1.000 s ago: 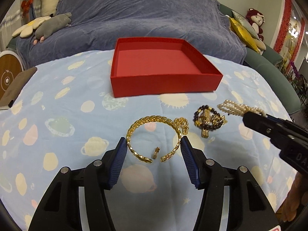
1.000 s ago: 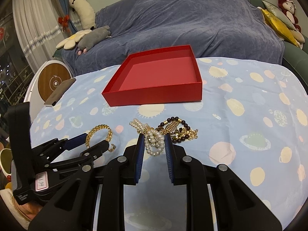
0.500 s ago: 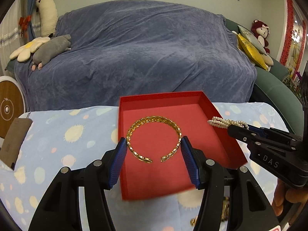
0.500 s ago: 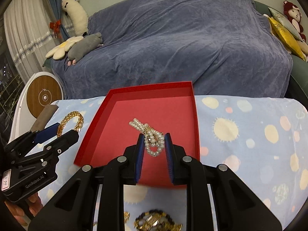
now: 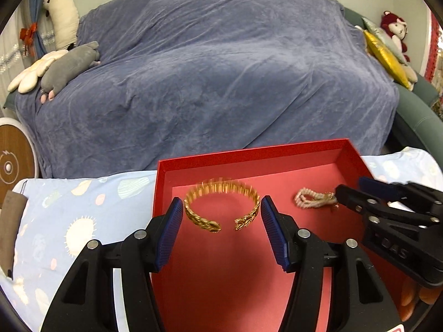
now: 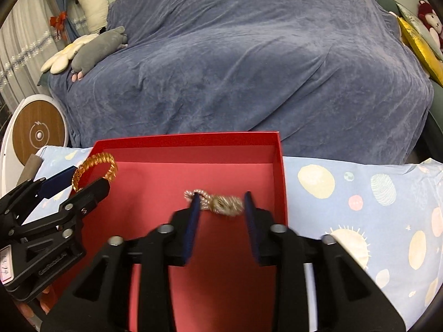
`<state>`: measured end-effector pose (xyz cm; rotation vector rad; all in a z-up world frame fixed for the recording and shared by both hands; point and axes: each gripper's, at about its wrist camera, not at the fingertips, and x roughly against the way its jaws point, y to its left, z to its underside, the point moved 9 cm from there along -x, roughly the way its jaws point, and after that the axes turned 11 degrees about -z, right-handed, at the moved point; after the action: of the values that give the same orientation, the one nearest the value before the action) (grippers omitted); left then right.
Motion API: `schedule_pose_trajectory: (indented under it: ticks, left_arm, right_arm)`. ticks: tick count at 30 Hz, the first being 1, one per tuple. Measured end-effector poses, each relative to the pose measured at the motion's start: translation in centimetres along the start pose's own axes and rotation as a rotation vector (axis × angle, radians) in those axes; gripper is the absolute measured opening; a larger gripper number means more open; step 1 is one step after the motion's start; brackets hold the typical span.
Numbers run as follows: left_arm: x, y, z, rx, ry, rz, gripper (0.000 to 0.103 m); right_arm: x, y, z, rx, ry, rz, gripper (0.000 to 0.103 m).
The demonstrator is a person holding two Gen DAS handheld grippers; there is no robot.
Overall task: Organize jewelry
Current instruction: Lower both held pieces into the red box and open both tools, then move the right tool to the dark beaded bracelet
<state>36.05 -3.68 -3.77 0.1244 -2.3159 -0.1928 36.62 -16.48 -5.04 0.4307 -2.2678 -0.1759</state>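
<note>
Both grippers hover over the red box. My left gripper holds the gold cuff bracelet by its two sides between blue pads; the far arc is blurred. It also shows in the right wrist view. My right gripper has its jaws spread, and the pearl bracelet sits blurred between them, free of the pads. In the left wrist view the pearl bracelet lies off the right gripper's tip.
The box stands on a table with a light-blue planet-print cloth. Behind is a sofa under a blue-grey throw with plush toys. A brown pouch lies at the cloth's left edge.
Both grippers moved forward and lower over the red box. The right gripper's jaws opened and let go of the pearl bracelet. The left gripper still holds the gold cuff.
</note>
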Motion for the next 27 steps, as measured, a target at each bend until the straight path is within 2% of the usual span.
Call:
schedule_pose_trajectory:
  ticks: [1, 2, 8, 11, 14, 19, 21, 24, 27]
  left_arm:
    - [-0.4, 0.0, 0.3, -0.004, 0.013, -0.008, 0.068]
    - [-0.7, 0.1, 0.4, 0.000, 0.026, -0.016, 0.069]
    - [-0.5, 1.0, 0.5, 0.013, 0.004, 0.005, 0.070]
    - [-0.1, 0.7, 0.9, -0.033, -0.017, -0.018, 0.071]
    - [0.9, 0.8, 0.7, -0.022, -0.046, -0.048, 0.076]
    - [5.2, 2.0, 0.8, 0.021, -0.090, 0.008, 0.077]
    - [7.6, 2.5, 1.4, 0.019, -0.121, 0.012, 0.083]
    - [10.9, 3.4, 3.6, 0.027, -0.134, 0.029, 0.086]
    - [13.2, 4.0, 7.1, 0.032, -0.092, 0.069, 0.086]
  right_arm:
    - [0.0, -0.1, 0.1, -0.010, -0.009, -0.002, 0.055]
    - [0.2, 0.1, 0.3, -0.014, -0.021, -0.005, 0.055]
    - [0.6, 0.6, 1.1, -0.024, -0.014, -0.028, 0.055]
    - [0.8, 0.8, 1.7, -0.026, -0.004, -0.018, 0.055]
    - [2.3, 1.1, 1.4, -0.013, -0.053, 0.010, 0.055]
    - [7.2, 2.2, 2.3, -0.024, -0.094, -0.035, 0.056]
    - [9.5, 2.6, 3.7, -0.002, -0.095, -0.024, 0.058]
    - [12.4, 3.0, 6.7, 0.004, -0.081, -0.027, 0.058]
    - [15.1, 3.0, 10.2, -0.017, -0.057, -0.036, 0.058]
